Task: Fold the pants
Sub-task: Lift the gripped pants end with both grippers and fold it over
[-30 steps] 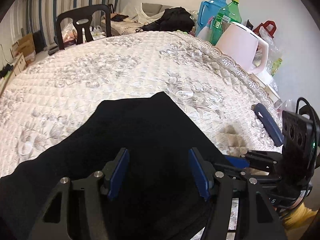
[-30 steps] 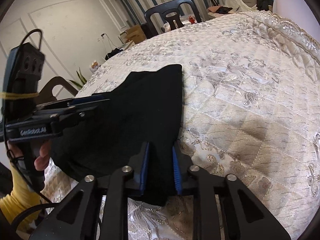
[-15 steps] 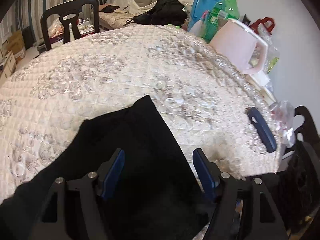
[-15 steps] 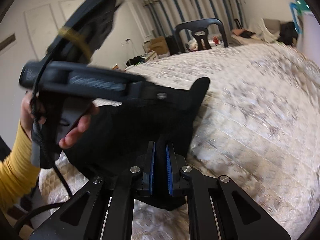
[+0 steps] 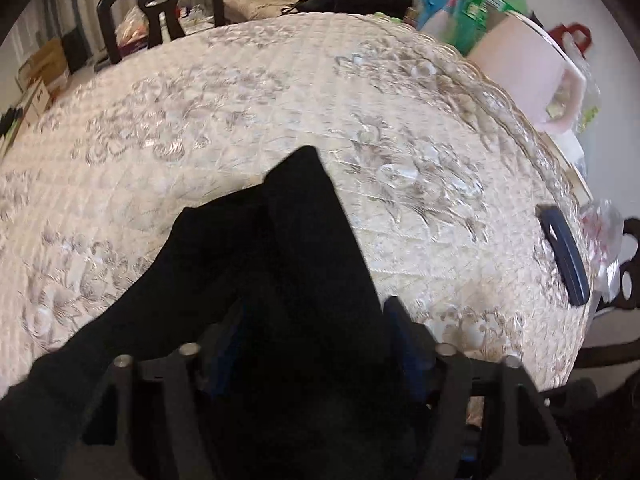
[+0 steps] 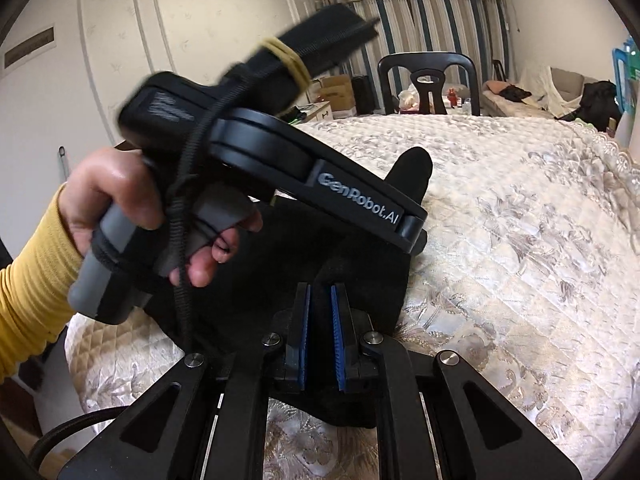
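The black pants [image 5: 288,264] lie on the cream quilted table cover [image 5: 240,120], bunched toward the near edge, one leg end pointing away. My left gripper [image 5: 316,340] stands open over the pants, blue pads wide apart with cloth between and under them. My right gripper [image 6: 320,320] is shut on a fold of the pants [image 6: 360,280] near the table's front edge. The left gripper's body [image 6: 280,160], held by a hand in a yellow sleeve, crosses above the pants in the right wrist view.
A dark blue flat object [image 5: 564,260] lies near the table's right edge. A pink kettle [image 5: 524,76], green bottle [image 5: 488,4] and blue jug stand at the far right. A black chair [image 5: 160,12] stands beyond the table.
The left gripper has lifted and moved over the pants toward the right gripper. The pants have bunched and pulled nearer. The right gripper has closed tighter on the cloth.
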Demonstrator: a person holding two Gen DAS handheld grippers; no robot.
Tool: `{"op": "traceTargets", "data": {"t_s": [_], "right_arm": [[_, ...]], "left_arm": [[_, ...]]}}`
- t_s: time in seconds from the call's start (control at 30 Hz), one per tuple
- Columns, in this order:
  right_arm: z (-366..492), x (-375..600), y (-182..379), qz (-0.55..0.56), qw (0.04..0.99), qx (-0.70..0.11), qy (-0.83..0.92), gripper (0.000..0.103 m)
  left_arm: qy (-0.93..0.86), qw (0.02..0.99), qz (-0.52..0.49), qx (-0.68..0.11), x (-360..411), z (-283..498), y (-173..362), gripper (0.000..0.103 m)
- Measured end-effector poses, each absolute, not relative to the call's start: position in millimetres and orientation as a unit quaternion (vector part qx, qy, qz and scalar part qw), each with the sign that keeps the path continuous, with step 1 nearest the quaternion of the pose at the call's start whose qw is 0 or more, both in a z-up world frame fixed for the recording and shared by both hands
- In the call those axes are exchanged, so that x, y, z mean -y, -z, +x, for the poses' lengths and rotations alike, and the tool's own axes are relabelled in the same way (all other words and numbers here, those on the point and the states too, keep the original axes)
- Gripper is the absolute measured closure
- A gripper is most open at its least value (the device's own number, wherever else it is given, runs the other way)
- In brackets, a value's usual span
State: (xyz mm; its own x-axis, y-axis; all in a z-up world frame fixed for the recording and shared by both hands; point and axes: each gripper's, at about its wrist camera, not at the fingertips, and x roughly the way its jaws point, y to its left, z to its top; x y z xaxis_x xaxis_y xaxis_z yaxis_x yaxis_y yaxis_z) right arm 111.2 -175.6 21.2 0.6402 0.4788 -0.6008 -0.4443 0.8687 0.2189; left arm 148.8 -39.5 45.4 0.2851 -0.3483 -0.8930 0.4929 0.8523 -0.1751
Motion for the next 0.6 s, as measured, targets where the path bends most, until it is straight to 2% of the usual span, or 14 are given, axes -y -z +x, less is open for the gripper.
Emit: {"op": "traceTargets", "data": {"t_s": [0.07,0.1,0.13,0.2,0.33,0.4,0.57,0.6], "right_arm": [[110.9,177.0,-21.2,0.026,0.906,-0.340,-0.250,0.093],[111.3,178.3,-21.1,0.027,0.907,-0.340,-0.247,0.093],[111.2,178.0,-21.5,0.028,0.907,-0.342,-0.245,0.093],[111.9,179.1,-20.7,0.031,0.906,-0.347,-0.241,0.091],[107.4,180.7,-22.1,0.028,0.912,-0.349,-0.215,0.078],[103.7,179.6,-19.6,0.012,0.912,-0.356,-0.204,0.060],[110.3,178.2,-14.7,-0.002,0.911,-0.376,-0.169,0.058],[111.6,180.4,-14.4,0.003,0.911,-0.378,-0.166,0.067]], "left_arm": [[0.268,0.793,0.055,-0.544,37.8,153.2,-41.7,0.070],[0.275,0.788,0.045,-0.549,36.9,154.9,-39.9,0.076],[0.283,0.783,0.038,-0.552,37.1,155.6,-38.5,0.086],[0.287,0.783,0.032,-0.551,38.4,154.8,-37.7,0.088],[0.293,0.787,0.029,-0.542,39.0,152.3,-39.9,0.090],[0.293,0.788,0.027,-0.541,38.2,152.4,-40.6,0.090],[0.298,0.789,0.016,-0.538,33.9,151.6,-44.0,0.090],[0.299,0.789,0.014,-0.536,32.8,150.9,-45.0,0.090]]}}
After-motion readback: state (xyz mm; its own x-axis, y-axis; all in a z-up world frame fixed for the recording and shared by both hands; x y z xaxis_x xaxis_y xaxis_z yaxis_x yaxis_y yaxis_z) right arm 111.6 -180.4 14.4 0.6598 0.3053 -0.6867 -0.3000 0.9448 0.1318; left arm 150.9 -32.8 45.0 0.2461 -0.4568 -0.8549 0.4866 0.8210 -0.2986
